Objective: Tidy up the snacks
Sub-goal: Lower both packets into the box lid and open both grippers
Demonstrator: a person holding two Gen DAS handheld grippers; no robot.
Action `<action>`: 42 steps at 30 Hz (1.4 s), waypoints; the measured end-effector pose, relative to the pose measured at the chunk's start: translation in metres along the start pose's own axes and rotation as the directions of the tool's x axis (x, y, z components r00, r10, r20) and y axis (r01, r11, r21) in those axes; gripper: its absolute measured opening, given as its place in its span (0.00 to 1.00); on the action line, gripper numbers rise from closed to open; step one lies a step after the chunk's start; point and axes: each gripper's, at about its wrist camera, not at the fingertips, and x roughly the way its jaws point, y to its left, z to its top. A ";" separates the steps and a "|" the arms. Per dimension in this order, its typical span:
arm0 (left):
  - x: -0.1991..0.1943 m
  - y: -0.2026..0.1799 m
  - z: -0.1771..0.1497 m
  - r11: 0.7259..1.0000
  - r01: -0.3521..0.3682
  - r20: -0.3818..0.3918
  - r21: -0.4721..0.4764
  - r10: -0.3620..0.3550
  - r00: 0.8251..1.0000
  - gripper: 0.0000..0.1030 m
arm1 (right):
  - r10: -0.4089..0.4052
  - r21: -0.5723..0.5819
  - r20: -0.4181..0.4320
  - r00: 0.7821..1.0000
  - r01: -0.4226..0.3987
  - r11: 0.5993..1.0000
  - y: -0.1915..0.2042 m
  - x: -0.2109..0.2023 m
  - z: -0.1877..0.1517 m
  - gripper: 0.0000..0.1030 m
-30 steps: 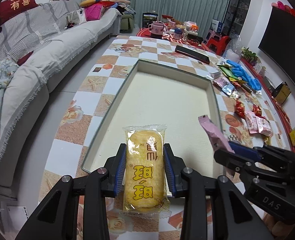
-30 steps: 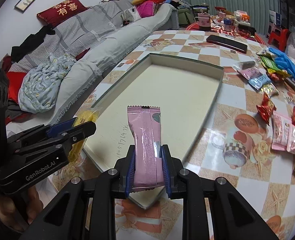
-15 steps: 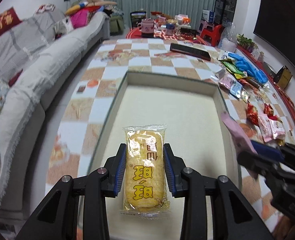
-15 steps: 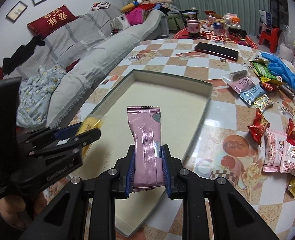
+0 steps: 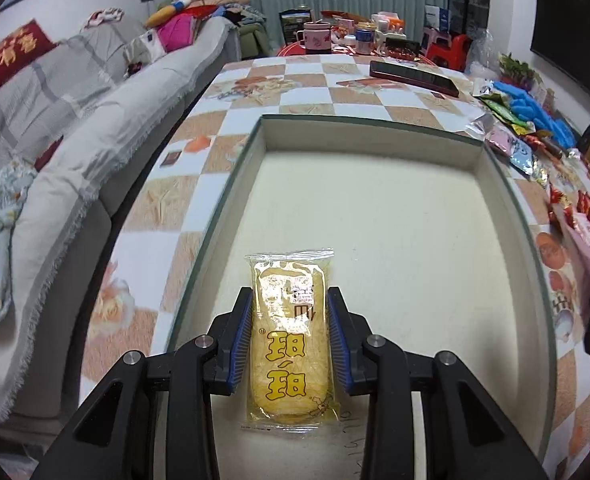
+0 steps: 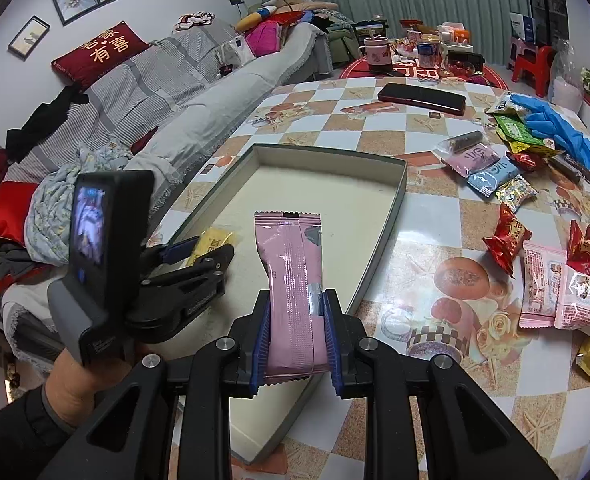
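My left gripper (image 5: pixel 290 300) is shut on a yellow rice-cracker packet (image 5: pixel 291 340) and holds it over the near left part of a shallow grey tray (image 5: pixel 371 124) with a cream floor. My right gripper (image 6: pixel 296 300) is shut on a pink snack packet (image 6: pixel 291 280) above the tray's near right rim (image 6: pixel 379 252). The left gripper (image 6: pixel 199 250) with its yellow packet (image 6: pixel 214 240) also shows in the right wrist view, inside the tray. The pink packet shows at the right edge of the left wrist view (image 5: pixel 587 264).
Several loose snack packets (image 6: pixel 547 292) lie on the checkered table (image 6: pixel 435 280) right of the tray, with blue gloves (image 6: pixel 563 132) and a dark phone (image 6: pixel 421 98) farther back. A grey sofa (image 5: pixel 75 128) runs along the table's left edge.
Both grippers have moved forward over the tray. The left gripper with the yellow packet is now lower and inside the tray; the right one has drifted right with the pink packet.
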 end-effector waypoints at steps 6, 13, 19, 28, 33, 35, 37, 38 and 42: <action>-0.014 0.005 -0.020 0.999 0.017 -0.019 -0.048 -0.018 1.000 0.38 | 0.012 -0.024 -0.007 1.000 -0.012 1.000 0.008 0.004 -0.001 0.25; -0.041 0.016 0.005 0.990 0.097 -0.001 -0.098 -0.097 0.995 0.38 | -0.005 -0.063 -0.016 1.000 0.004 0.998 0.017 0.016 0.007 0.25; -0.053 0.013 0.039 0.992 0.117 0.029 -0.040 -0.116 0.993 0.38 | -0.022 -0.062 -0.023 1.000 0.020 0.998 0.016 0.028 0.032 0.25; -0.022 0.006 0.067 0.995 0.096 -0.027 0.007 -0.096 0.995 0.38 | -0.055 -0.065 -0.064 0.996 0.050 0.997 0.014 0.059 0.058 0.25; -0.008 0.003 0.068 0.997 0.075 -0.040 0.030 -0.074 0.996 0.38 | -0.066 -0.060 -0.090 0.994 0.060 0.996 0.010 0.072 0.057 0.25; -0.004 0.002 0.067 0.997 0.067 -0.044 0.042 -0.065 0.997 0.38 | -0.066 -0.053 -0.097 0.993 0.061 0.997 0.007 0.075 0.056 0.25; -0.002 0.002 0.067 0.997 0.064 -0.047 0.040 -0.062 0.997 0.38 | -0.066 -0.044 -0.102 0.993 0.062 0.997 0.003 0.077 0.057 0.25; -0.001 0.004 0.067 0.998 0.062 -0.047 0.033 -0.061 0.997 0.39 | -0.057 -0.038 -0.105 0.993 0.054 0.998 0.002 0.078 0.058 0.25; -0.002 0.007 0.066 0.998 0.062 -0.040 0.029 -0.061 0.997 0.51 | -0.004 -0.023 -0.115 0.993 0.001 1.000 0.001 0.079 0.060 0.26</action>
